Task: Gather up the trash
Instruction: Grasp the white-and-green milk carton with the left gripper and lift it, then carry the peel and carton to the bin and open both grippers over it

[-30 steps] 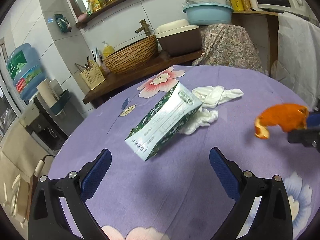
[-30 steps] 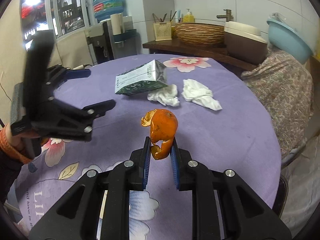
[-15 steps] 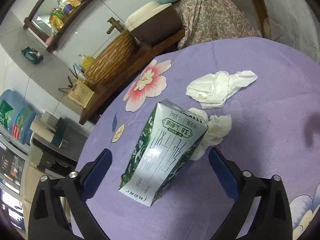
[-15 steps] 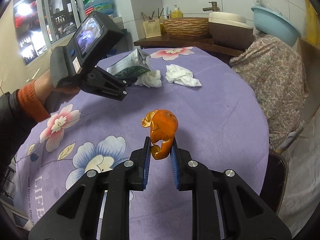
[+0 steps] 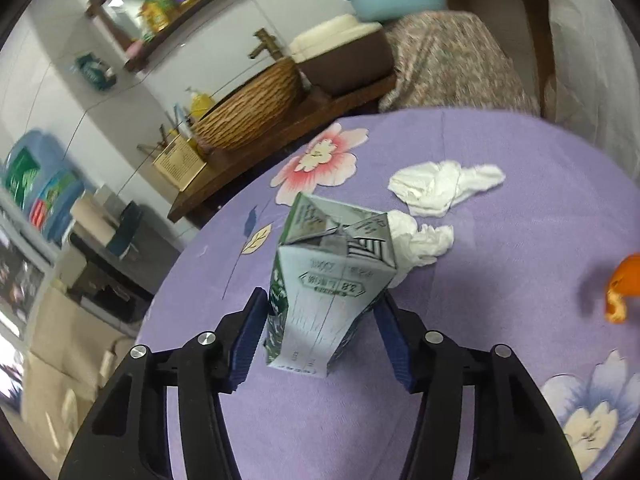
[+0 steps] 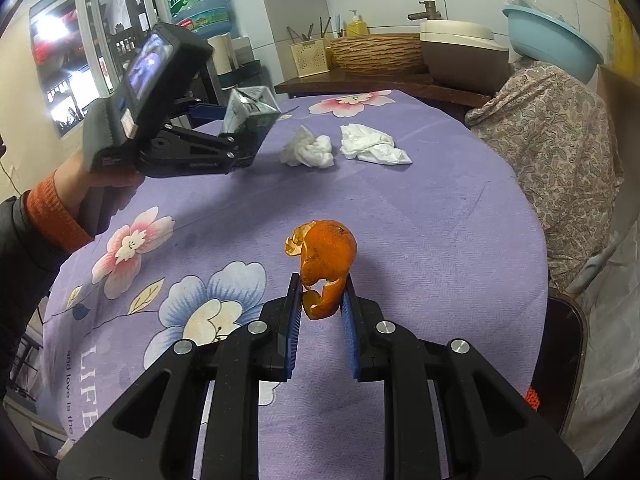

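A green and white milk carton sits between the fingers of my left gripper, which has closed on its sides; in the right wrist view the carton is lifted off the table. My right gripper is shut on a piece of orange peel and holds it above the purple tablecloth. The peel shows at the right edge of the left wrist view. Two crumpled white tissues lie on the cloth beyond the carton.
The round table carries a purple flowered cloth. Behind it stands a wooden counter with a woven basket and a brown and white box. A patterned cloth-covered object stands at the right, topped by a blue basin.
My left gripper has moved in on the milk carton, closed its fingers around it and raised it. My right gripper keeps holding the orange peel, drawn back toward the table's near side.
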`<act>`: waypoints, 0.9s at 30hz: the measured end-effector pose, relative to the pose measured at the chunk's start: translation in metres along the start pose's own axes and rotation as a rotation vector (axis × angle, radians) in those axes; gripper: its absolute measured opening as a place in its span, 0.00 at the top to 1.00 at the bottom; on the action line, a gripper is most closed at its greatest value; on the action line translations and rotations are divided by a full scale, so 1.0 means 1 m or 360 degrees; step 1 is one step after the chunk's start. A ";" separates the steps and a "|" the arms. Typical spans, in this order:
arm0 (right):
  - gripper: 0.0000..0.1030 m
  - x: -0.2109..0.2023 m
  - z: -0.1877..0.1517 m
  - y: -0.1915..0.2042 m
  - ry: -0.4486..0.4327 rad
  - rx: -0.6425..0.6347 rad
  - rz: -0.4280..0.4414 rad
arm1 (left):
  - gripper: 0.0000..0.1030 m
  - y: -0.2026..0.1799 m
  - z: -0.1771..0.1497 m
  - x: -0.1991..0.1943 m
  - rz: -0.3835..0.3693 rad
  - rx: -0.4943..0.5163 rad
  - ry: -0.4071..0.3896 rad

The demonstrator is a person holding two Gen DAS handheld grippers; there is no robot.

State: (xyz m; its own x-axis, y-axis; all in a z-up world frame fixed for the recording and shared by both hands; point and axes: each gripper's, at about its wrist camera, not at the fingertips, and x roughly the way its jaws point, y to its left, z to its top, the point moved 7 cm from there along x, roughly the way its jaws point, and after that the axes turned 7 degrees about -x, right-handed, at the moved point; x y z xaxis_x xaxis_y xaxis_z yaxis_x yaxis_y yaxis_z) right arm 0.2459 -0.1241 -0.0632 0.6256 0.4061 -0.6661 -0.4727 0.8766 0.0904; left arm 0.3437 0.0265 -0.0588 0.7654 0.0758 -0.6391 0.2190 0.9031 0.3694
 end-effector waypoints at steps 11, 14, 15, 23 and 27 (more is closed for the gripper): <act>0.81 -0.018 -0.005 0.011 -0.0059 -0.0025 0.0015 | 0.49 0.008 -0.033 -0.068 -0.0158 -0.0378 -0.0204; 0.81 -0.022 -0.010 0.012 -0.0067 -0.0023 0.0018 | 0.49 0.002 -0.039 -0.082 -0.0213 -0.0423 -0.0240; 0.81 -0.023 -0.012 0.012 -0.0070 -0.0020 0.0017 | 0.49 -0.001 -0.041 -0.088 -0.0243 -0.0445 -0.0258; 0.81 -0.041 -0.027 0.007 -0.0116 0.0016 -0.0009 | 0.49 -0.030 -0.046 -0.110 -0.0378 -0.0552 -0.0302; 0.81 -0.054 -0.037 -0.002 -0.0142 0.0024 -0.0054 | 0.49 -0.055 -0.042 -0.119 -0.0439 -0.0538 -0.0317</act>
State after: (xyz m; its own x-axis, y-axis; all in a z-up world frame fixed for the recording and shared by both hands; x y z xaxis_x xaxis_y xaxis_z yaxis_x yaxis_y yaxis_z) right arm 0.1903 -0.1574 -0.0543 0.6943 0.3971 -0.6002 -0.4414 0.8937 0.0807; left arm 0.2149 -0.0143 -0.0313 0.8147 -0.2389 -0.5284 0.2468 0.9674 -0.0569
